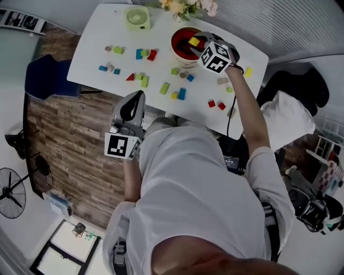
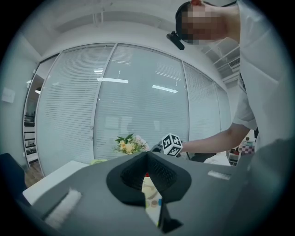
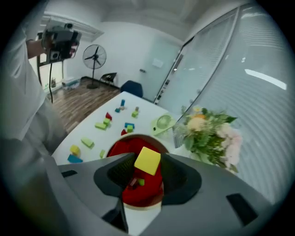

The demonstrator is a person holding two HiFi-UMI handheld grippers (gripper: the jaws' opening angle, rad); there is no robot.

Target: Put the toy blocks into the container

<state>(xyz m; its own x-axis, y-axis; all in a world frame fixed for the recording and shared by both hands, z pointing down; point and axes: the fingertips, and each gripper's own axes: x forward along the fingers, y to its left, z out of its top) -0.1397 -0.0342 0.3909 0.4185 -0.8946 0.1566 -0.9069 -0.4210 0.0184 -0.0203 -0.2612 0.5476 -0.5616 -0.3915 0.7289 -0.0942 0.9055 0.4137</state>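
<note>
Hovering at the near edge of the white table [image 1: 91,48], the left gripper [image 1: 138,96] has its jaws together, empty. Loose toy blocks [image 1: 164,88] lie scattered across the tabletop. Farther right, the right gripper [image 1: 198,43] clamps a yellow block [image 3: 147,160] above the red bowl [image 1: 176,52], with flowers [image 1: 188,6] beyond.

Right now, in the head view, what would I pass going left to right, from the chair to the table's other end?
blue chair → green fan → red bowl → yellow block at the table's right edge
</note>
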